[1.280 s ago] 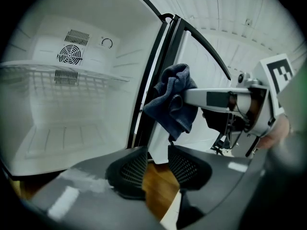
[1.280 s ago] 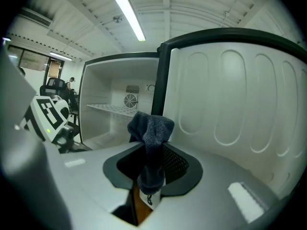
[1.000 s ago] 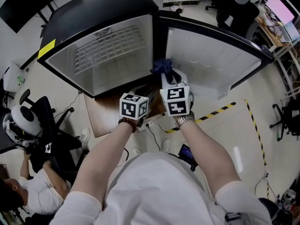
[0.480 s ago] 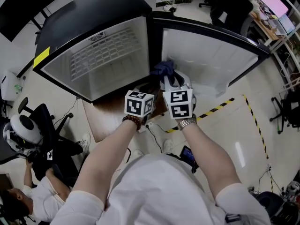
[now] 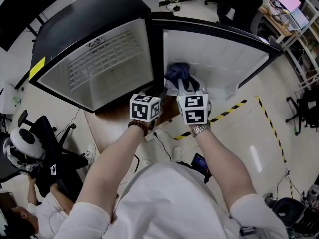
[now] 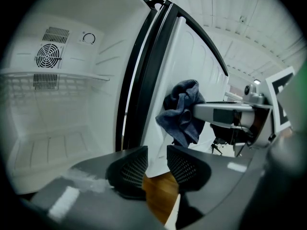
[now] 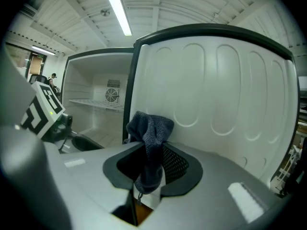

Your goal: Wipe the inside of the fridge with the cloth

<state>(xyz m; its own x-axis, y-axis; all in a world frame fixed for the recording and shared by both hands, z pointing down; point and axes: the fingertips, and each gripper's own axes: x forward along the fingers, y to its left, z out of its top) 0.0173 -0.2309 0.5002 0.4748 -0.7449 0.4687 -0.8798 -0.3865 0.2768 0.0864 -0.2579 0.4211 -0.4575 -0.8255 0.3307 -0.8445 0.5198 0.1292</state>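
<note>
Two claws noted: your right claw (image 7: 151, 164) is clenched on the blue cloth (image 7: 151, 128), held at the inner face of the open fridge door (image 5: 219, 59); your left claw (image 6: 156, 164) is released, empty, just left.

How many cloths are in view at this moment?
1. The dark blue cloth is clamped in the right gripper, held up at the inner panel of the open fridge door. The left gripper holds nothing; none shows inside the fridge, though its floor is partly hidden.
</note>
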